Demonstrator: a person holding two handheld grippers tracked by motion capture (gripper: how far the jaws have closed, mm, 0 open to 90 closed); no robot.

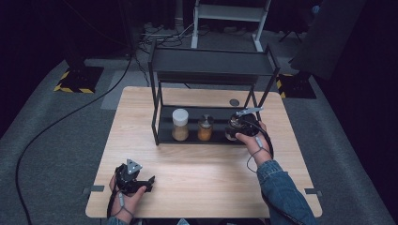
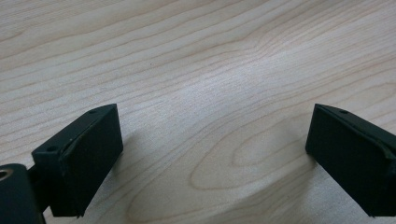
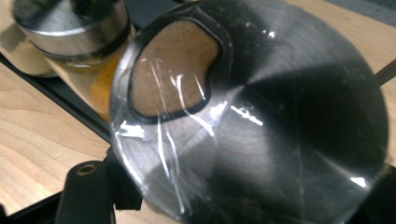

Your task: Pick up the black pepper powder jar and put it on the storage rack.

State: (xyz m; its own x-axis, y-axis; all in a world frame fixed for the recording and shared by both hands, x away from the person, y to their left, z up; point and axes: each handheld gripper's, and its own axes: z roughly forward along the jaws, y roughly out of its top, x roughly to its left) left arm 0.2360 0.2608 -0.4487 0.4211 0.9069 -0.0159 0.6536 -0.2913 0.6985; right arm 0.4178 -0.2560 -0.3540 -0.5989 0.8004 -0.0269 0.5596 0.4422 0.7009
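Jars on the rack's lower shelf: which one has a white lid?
The leftmost jar, the tallest. The middle jar has a dark lid, and the right claw grips the metal-lidded jar.

Your right gripper (image 1: pixel 238 125) holds a dark jar (image 1: pixel 233 127) at the rack's (image 1: pixel 162 137) lower shelf, beside two amber jars (image 1: pixel 180 124); your left gripper (image 1: pixel 136 180) rests on the table (image 1: pixel 202 159).
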